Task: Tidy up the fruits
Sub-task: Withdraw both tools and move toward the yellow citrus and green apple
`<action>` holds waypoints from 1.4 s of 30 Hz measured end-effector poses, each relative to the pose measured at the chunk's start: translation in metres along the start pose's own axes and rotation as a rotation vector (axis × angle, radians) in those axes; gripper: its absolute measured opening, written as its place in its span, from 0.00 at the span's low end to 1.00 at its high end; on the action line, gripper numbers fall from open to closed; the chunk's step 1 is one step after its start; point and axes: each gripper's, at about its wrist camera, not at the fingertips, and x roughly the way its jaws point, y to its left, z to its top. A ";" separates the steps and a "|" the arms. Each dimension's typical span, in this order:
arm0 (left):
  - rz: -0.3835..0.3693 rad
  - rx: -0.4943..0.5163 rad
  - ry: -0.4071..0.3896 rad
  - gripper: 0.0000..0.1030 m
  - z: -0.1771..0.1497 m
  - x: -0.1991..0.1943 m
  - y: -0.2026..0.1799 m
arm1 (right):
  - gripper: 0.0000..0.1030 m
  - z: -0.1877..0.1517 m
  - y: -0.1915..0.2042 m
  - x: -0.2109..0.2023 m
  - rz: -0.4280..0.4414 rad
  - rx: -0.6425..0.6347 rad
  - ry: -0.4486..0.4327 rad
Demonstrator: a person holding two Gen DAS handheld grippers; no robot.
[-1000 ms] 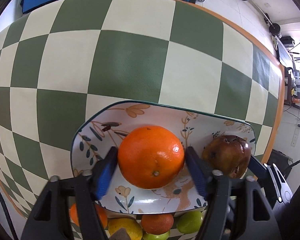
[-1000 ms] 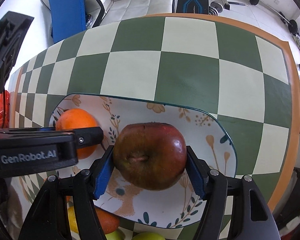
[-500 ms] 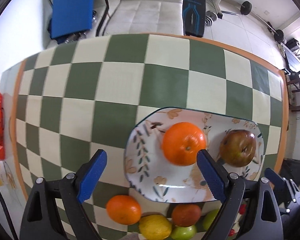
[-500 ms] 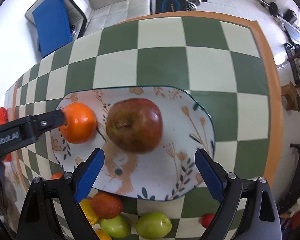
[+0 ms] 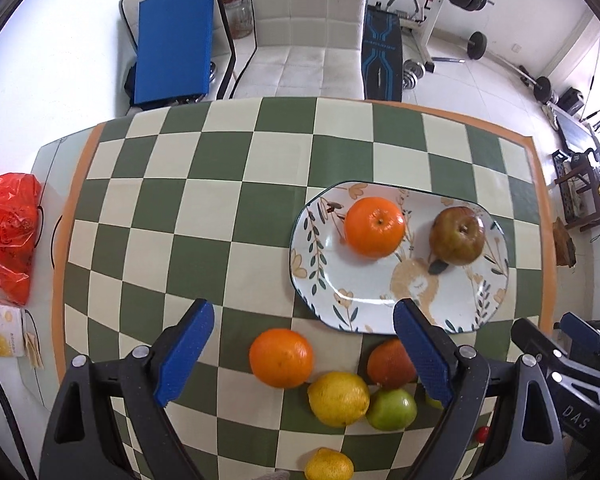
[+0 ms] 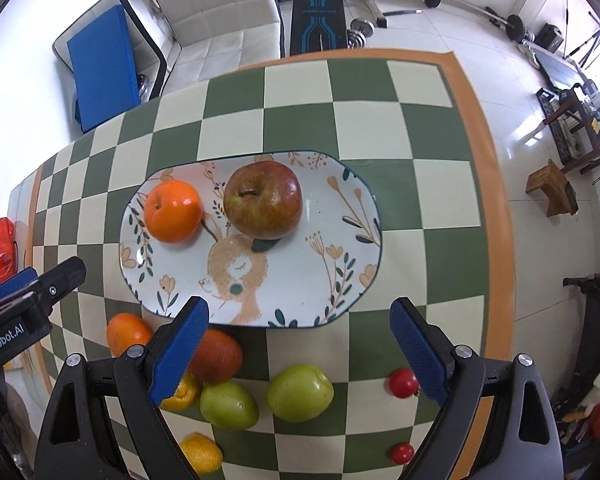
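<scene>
Letting go, both tongs, left gripper (image 5: pixel 300 356) and right gripper (image 6: pixel 299 350), now gape wide, empty, pulled back. The round orange (image 5: pixel 374 227) and dark red apple (image 6: pixel 263 205) sit on the flowery white plate (image 6: pixel 332 280); more fruit waits.

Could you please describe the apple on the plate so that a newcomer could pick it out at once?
Find the checked green and cream tablecloth, then the oval plate painted with flowers and a deer. Two fruits sit on it, apart from each other: the apple is the larger, dull red-and-greenish one with a stem dimple, to the right of the bright orange.
</scene>
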 end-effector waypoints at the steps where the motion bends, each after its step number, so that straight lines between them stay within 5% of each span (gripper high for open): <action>1: -0.001 0.001 -0.013 0.89 -0.004 -0.005 0.001 | 0.91 -0.003 0.000 -0.007 -0.004 -0.001 -0.016; 17: -0.029 0.044 -0.184 0.89 -0.064 -0.100 0.008 | 0.91 -0.075 0.007 -0.118 -0.008 -0.020 -0.227; 30: -0.045 0.013 -0.244 0.93 -0.076 -0.119 0.012 | 0.91 -0.107 0.013 -0.158 0.038 -0.006 -0.301; 31: -0.044 0.013 -0.238 1.00 -0.075 -0.116 0.012 | 0.91 -0.108 0.013 -0.157 0.046 -0.002 -0.301; 37: 0.034 0.005 -0.152 1.00 -0.070 -0.070 0.011 | 0.94 -0.103 0.003 -0.127 0.108 0.027 -0.233; 42: 0.032 -0.030 0.031 1.00 -0.073 -0.005 0.011 | 0.94 -0.097 -0.013 -0.066 0.132 0.087 -0.115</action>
